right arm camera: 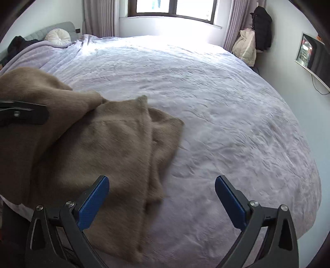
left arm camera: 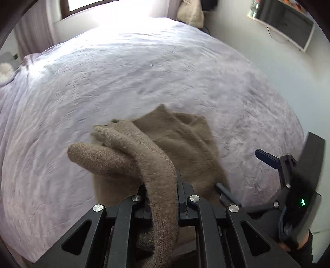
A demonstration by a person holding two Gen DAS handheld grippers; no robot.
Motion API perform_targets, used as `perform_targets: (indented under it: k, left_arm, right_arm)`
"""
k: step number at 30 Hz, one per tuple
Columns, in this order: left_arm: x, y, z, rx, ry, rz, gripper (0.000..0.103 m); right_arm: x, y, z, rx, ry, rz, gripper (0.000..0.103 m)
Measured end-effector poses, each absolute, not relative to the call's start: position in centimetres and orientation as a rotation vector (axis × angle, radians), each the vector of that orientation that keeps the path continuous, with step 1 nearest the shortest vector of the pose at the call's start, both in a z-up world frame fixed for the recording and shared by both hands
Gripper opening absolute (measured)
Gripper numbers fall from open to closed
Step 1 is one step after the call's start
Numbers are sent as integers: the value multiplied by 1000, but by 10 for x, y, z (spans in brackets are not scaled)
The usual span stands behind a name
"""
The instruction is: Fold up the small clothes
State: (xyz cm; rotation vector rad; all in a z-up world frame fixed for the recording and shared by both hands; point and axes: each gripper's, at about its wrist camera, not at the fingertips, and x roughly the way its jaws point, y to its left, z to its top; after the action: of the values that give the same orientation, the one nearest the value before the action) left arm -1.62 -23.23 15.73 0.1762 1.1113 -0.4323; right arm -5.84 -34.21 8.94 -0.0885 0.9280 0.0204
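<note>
Tan knit garment point(right arm camera: 115, 144) lay partly folded on the lilac bedspread point(right arm camera: 226, 115) | left gripper point(left arm camera: 162, 198) clamped on a lifted fold of it | right gripper point(right arm camera: 162, 198) gaped wide above its edge, holding nothing

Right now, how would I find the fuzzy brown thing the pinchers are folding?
Look at the big bed with the pale lilac cover under the window. On its near left side lies the brown sweater, one end pinched in the left gripper. It is the only brown, woolly thing on that cover.
</note>
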Motion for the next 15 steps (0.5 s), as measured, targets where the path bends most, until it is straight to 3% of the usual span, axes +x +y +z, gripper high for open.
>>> perform_targets:
  k: [5,9,11,13,15]
  left_arm:
    - [-5,-289,103,257,1198,-422,15]
    - [-11,-308,93,332,1181,-429,37]
    - [-12,-305,103,325,1184,-451,56]
    - [-12,-298,120,259,1164,-497,82]
    - [-14,-286,144,190,1127,-539,84]
  right_arm:
    - [-80,-364,73,-79,960,9,102]
    - [-90,-369,64,-70,966,38,102]
    - [-94,-369,66,-65,955,59,102]
    - [-96,-370,70,-57,939,83,102]
    - [-99,-371,73,-55,931,99,102]
